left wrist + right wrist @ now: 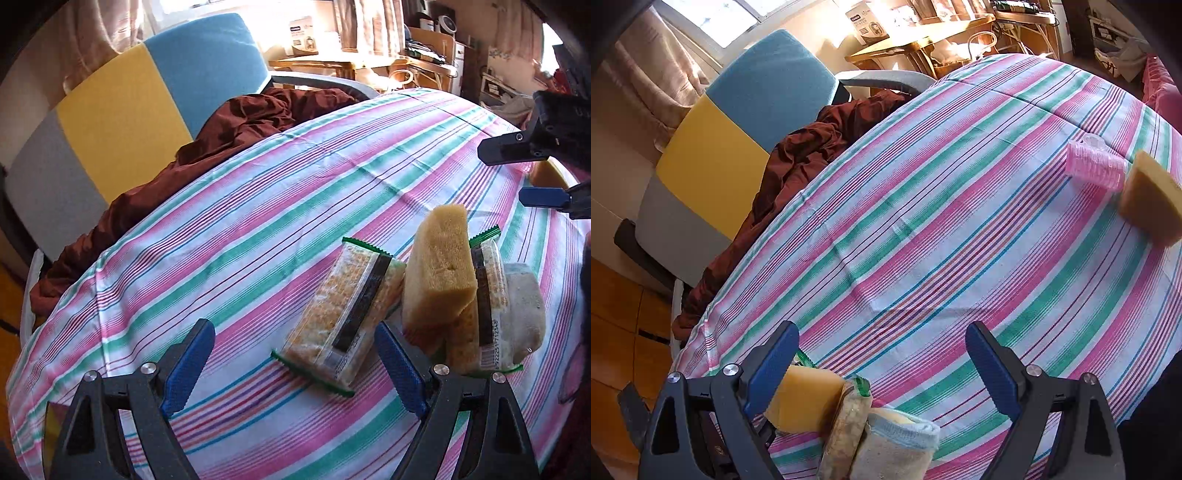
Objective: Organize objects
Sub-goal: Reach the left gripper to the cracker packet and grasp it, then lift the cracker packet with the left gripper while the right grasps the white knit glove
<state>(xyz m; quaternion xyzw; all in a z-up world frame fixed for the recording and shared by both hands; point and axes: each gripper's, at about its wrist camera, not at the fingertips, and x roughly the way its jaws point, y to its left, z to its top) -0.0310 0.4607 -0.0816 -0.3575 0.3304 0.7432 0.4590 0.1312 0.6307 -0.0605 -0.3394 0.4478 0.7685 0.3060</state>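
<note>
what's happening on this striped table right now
A person is tidying small items on the striped tablecloth with a claw in each hand. Both claws are open and empty. The left claw hangs over a wrapped snack bar lying alone, beside a cluster of a yellow sponge, a second snack bar and a pale cloth. The right claw hovers above that cluster. A pink hair roller and another sponge lie farther off.
</note>
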